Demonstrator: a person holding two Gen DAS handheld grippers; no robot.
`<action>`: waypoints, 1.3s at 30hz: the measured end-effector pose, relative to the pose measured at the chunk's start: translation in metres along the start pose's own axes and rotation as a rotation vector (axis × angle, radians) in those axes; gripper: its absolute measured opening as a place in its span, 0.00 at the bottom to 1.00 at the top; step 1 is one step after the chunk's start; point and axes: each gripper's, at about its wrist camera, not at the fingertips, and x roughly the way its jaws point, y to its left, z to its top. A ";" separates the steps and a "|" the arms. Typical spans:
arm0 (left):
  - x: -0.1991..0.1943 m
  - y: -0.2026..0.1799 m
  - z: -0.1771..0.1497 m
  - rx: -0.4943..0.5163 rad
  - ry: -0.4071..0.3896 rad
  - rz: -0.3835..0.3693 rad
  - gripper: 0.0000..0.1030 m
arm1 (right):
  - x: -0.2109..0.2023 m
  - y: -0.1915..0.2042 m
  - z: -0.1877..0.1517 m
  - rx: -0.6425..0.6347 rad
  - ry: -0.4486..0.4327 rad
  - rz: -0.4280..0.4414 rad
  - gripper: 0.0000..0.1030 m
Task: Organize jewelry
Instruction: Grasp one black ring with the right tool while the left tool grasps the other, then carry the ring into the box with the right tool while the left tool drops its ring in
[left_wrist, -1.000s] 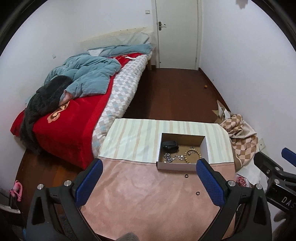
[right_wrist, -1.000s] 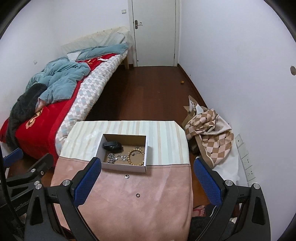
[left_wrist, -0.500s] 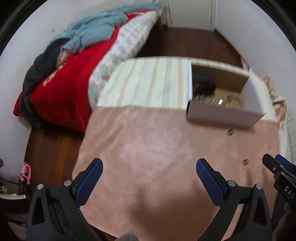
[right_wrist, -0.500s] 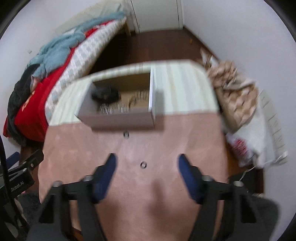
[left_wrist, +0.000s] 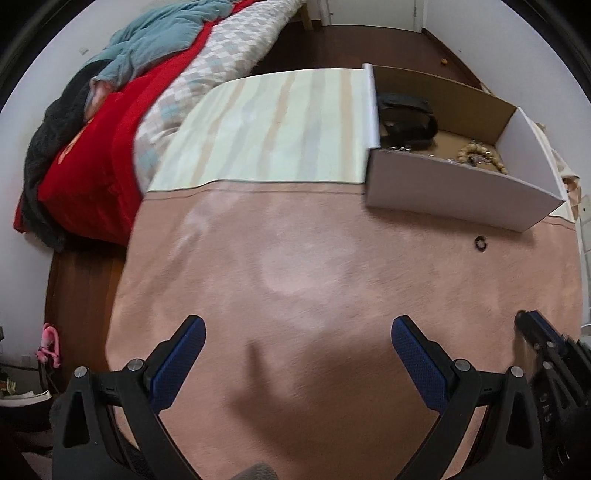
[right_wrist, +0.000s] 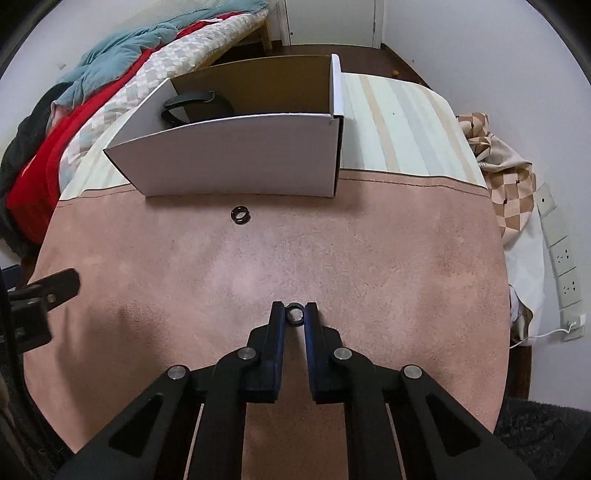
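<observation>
A white cardboard box (right_wrist: 236, 155) stands on the table, holding a black band (right_wrist: 192, 107) and, in the left wrist view, beads (left_wrist: 480, 153). My right gripper (right_wrist: 295, 314) is down on the pink cloth, its jaws closed around a small black ring (right_wrist: 295, 313) that still lies on the cloth. A second black ring (right_wrist: 240, 215) lies just in front of the box; it also shows in the left wrist view (left_wrist: 481, 243). My left gripper (left_wrist: 295, 347) is open and empty, low over the pink cloth, left of the box (left_wrist: 454, 192).
The table has a pink cloth (right_wrist: 369, 258) in front and a striped cloth (left_wrist: 277, 125) behind. A bed with a red blanket (left_wrist: 92, 147) lies to the left. A checkered cloth (right_wrist: 509, 177) and wall sockets (right_wrist: 561, 258) are to the right.
Both grippers dropped low toward the table. My right gripper went from wide open to closed around the nearer black ring. My left gripper stayed open.
</observation>
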 end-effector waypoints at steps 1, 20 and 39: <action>0.001 -0.004 0.003 0.005 -0.004 -0.009 1.00 | -0.003 -0.005 0.001 0.021 -0.008 0.006 0.00; 0.024 -0.119 0.033 0.169 -0.015 -0.197 0.43 | -0.012 -0.115 0.021 0.283 0.011 -0.019 0.01; 0.003 -0.043 0.003 0.118 -0.042 -0.160 0.10 | -0.019 -0.072 0.025 0.172 0.020 0.135 0.28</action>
